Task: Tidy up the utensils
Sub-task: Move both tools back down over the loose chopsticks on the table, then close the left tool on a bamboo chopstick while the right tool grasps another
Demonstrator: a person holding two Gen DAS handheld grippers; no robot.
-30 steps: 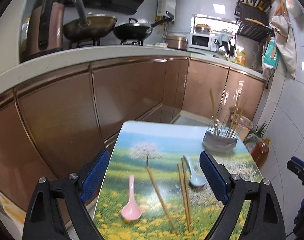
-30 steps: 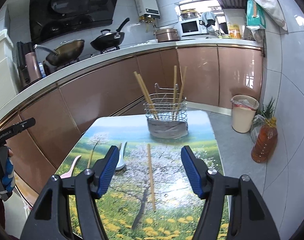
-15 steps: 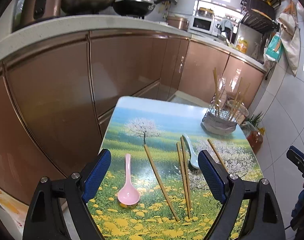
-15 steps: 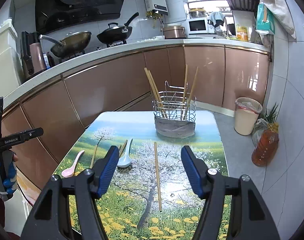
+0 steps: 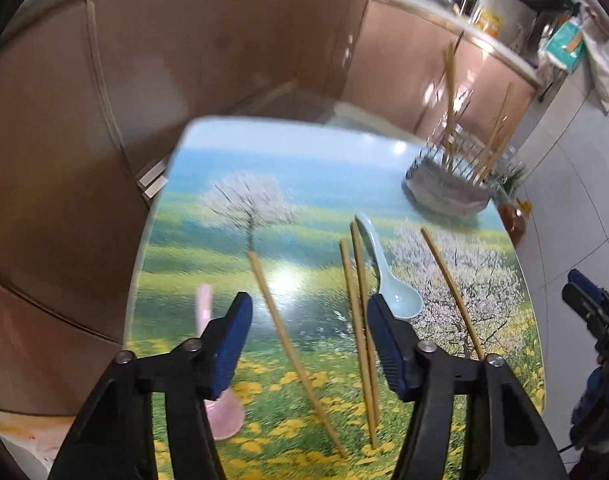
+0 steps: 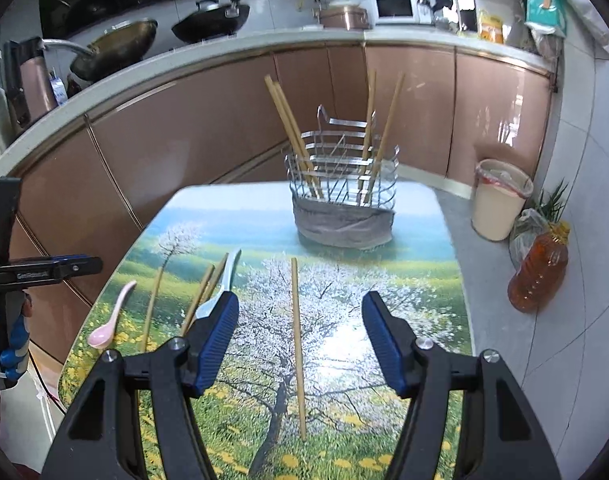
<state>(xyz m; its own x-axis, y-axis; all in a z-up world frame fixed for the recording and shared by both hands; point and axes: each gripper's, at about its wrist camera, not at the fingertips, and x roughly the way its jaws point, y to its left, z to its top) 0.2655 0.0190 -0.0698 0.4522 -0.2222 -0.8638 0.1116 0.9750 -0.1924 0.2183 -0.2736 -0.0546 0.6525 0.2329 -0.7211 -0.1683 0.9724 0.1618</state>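
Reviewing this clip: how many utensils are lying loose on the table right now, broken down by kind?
Chopsticks lying on the table: 4
Pink spoon: 1
Pale blue spoon: 1
Total: 6
Chopsticks already standing in the wire holder are not counted.

On the counter [image 6: 444,264], a wire utensil holder [image 6: 344,200] stands at the far end with several chopsticks [image 6: 292,128] upright in it. Nearer, one chopstick [image 6: 297,344] lies alone, running near to far. Left of it lies a spoon [image 6: 220,292], then a pair of chopsticks [image 6: 200,296] just beside it, another single chopstick [image 6: 151,304], and a second spoon [image 6: 110,318] by the left edge. On the floor to the right stand a bin [image 6: 500,200] and, nearer, a bottle [image 6: 538,272].
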